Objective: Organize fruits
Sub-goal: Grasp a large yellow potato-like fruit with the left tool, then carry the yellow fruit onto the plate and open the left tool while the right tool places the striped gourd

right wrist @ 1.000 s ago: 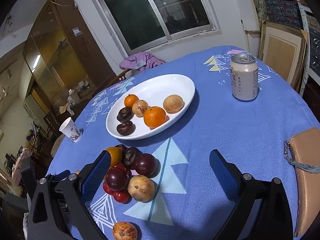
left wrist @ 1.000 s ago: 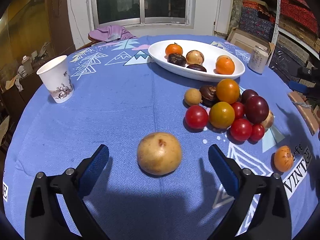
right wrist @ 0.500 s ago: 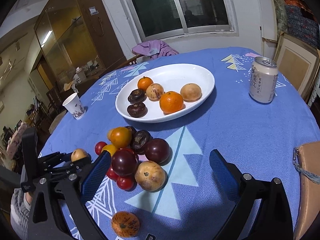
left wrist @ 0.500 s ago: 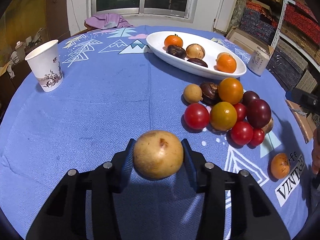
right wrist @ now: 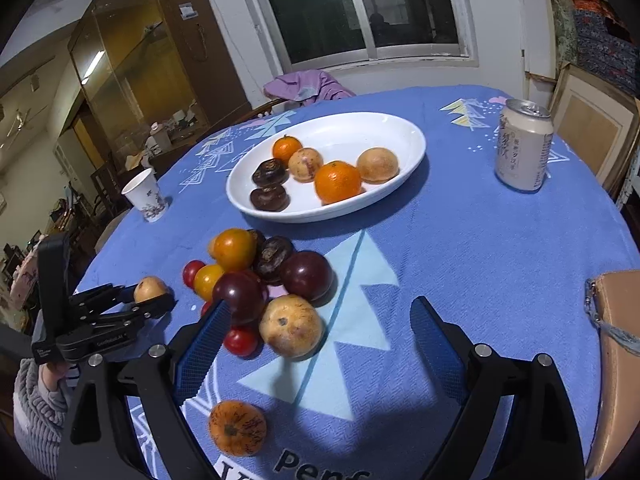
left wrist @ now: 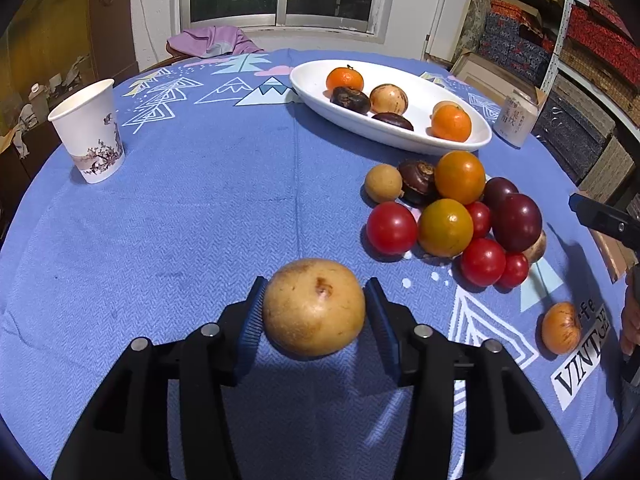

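- Several loose fruits (left wrist: 452,216) cluster right of my left tongs (left wrist: 314,312), between them and the white dish (left wrist: 308,80).
- My left tongs clamp a round tan fruit (left wrist: 314,306), easing slightly, stem scar upward.
- My right tongs (right wrist: 316,344) gape, narrowing, around nothing.
- Bare blue surface (left wrist: 200,208) lies leftward toward the paper cup (left wrist: 90,136).

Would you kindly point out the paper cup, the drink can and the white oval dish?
paper cup (left wrist: 90,132), left wrist view, printed side.
drink can (right wrist: 522,148), right wrist view, label.
white oval dish (right wrist: 372,128), right wrist view, bare inside.
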A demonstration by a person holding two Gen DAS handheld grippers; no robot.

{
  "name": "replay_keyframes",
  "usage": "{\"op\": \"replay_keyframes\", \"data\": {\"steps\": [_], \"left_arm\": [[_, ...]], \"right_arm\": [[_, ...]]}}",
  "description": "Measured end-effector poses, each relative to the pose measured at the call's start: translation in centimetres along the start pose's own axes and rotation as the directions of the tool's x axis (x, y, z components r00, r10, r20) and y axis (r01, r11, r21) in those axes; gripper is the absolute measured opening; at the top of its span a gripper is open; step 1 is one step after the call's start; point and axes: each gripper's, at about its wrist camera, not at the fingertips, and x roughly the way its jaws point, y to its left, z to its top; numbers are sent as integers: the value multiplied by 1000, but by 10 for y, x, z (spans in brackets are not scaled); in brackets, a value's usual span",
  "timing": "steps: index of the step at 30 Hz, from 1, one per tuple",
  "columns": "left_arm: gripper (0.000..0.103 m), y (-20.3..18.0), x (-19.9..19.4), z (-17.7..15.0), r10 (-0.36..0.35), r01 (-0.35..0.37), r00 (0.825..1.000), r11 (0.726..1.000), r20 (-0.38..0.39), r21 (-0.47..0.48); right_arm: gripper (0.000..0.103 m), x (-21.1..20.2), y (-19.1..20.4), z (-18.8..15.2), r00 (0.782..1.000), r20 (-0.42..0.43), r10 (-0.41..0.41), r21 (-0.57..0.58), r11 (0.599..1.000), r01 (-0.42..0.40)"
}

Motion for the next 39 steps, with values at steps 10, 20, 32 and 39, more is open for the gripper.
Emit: {"op": "replay_keyframes", "data": {"steps": [10, 20, 32, 39], "left_arm": [[54, -2, 1, 0, 4, -4, 1000, 1000, -3, 12], [60, -5, 2, 1, 11, -11, 1000, 1000, -8, 25], [46, 1, -1, 0, -27, 27, 1000, 1000, 12, -7], [45, -22, -21, 12, 3, -9, 996, 998, 92, 68]], "right_arm": [[91, -8, 49, -59, 998, -61, 17, -191, 981, -28], [41, 9, 59, -66, 991, -133, -6, -228, 973, -25], [39, 8, 59, -66, 991, -136, 11, -224, 974, -42], [39, -14, 40, -37, 998, -36, 47, -138, 989, -51]]}}
